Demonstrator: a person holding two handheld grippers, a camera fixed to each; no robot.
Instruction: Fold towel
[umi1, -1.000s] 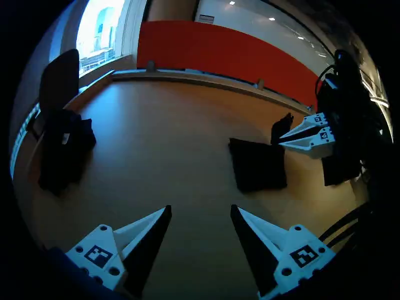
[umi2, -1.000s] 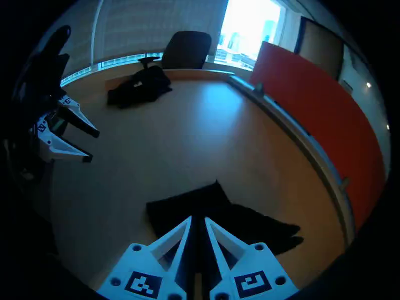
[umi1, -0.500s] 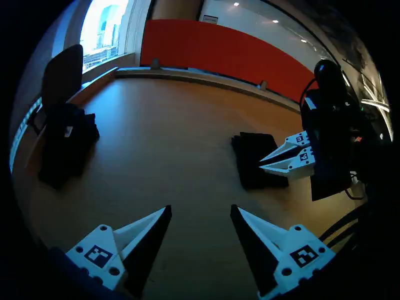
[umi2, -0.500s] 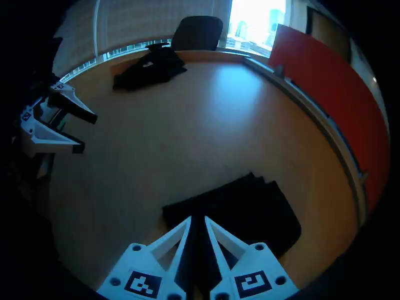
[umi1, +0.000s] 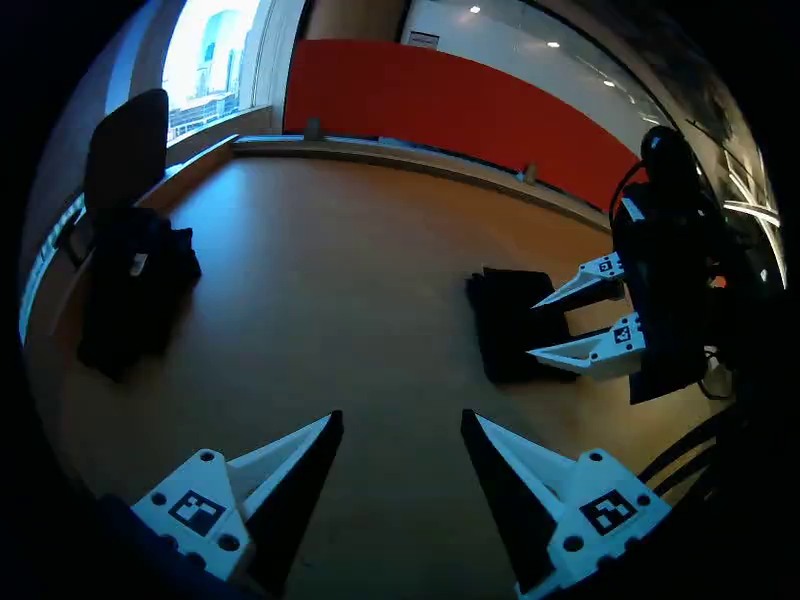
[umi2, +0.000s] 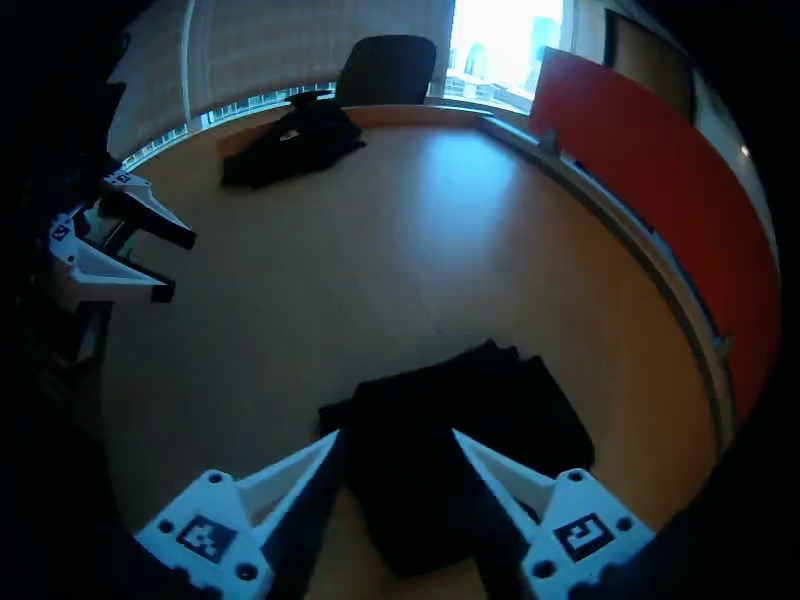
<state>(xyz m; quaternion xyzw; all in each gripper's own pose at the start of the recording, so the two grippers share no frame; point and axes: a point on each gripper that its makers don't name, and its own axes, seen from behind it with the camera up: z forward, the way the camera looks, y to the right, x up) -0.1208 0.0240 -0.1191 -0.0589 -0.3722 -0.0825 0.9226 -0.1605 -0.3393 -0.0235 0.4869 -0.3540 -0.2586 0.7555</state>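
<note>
A dark towel lies folded into a small thick rectangle on the wooden table; in the left gripper view the towel sits at the right. My right gripper hovers just over the towel's near edge, open, with nothing between its fingers. In the left gripper view that right gripper stands open beside the towel, held by a dark-sleeved arm. My left gripper is open over bare table, well away from the towel, and shows at the left of the right gripper view as the left gripper.
A heap of dark cloth lies at the table's far side next to an office chair; the same heap shows in the right gripper view. A red partition runs along the table's back edge. Windows are behind.
My right gripper has opened and let go of the towel, which now lies flat and folded. The left gripper has stayed in place, open.
</note>
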